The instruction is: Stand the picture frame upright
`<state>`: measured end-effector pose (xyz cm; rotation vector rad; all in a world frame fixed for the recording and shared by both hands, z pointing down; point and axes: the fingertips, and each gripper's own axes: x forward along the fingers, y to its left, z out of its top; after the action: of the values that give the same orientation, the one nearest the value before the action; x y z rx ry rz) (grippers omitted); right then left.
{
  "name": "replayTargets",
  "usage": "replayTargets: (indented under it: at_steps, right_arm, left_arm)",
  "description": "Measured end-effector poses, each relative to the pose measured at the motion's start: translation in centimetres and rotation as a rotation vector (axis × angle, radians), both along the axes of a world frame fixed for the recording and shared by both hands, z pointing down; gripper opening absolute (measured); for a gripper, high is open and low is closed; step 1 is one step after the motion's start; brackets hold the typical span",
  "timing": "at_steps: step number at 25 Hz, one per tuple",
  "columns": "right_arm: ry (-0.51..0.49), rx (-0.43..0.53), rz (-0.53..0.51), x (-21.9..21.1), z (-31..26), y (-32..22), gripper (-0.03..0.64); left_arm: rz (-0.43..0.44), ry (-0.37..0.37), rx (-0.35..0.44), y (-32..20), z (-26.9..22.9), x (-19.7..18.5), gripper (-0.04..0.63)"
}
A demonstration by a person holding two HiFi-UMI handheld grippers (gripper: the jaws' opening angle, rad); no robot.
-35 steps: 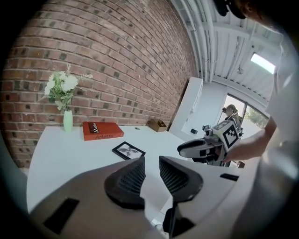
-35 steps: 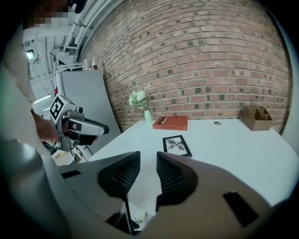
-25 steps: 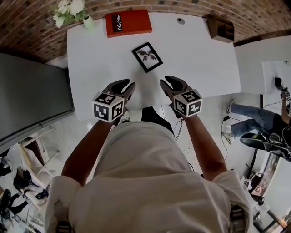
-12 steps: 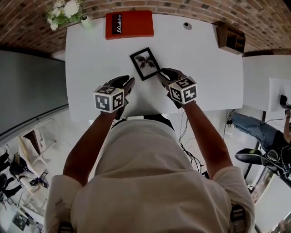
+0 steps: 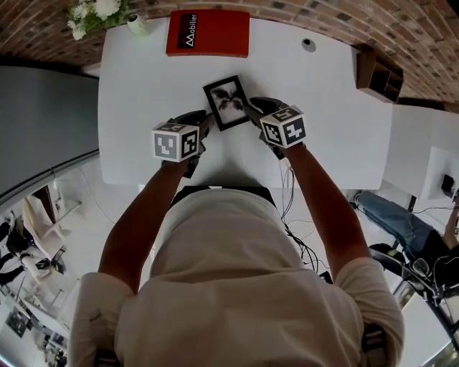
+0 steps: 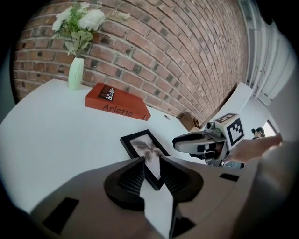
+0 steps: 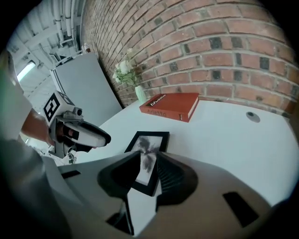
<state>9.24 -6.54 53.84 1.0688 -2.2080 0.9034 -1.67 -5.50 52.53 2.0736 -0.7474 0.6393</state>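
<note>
Picture frame [image 5: 227, 102] lies flat on table [image 5: 143, 86], between both grippers. Left gripper [image 6: 152, 162] and right gripper [image 7: 148, 158] both released, jaws apart. Jaws cover frame's near corners, contact unclear.

**Legible print on the red book [image 5: 208, 33], upper centre of the head view.**
White lettering on the cover reads "Mobilier", set beside a white logo. In the left gripper view, upper left, the book's spine reads "Arletta".

White table [image 5: 143, 93] against brick wall [image 5: 301, 14], grey cabinet [image 5: 43, 129] at left
</note>
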Motion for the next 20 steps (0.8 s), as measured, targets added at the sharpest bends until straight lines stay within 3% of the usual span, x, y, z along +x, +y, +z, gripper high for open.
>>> replayTargets:
  at_steps: [20]
  right_arm:
    - [-0.1, -0.162, -0.041, -0.1, 4.3, -3.4, 0.114]
  left_arm:
    - [-0.111, 0.014, -0.149, -2.4, 4.7, 0.9, 0.095]
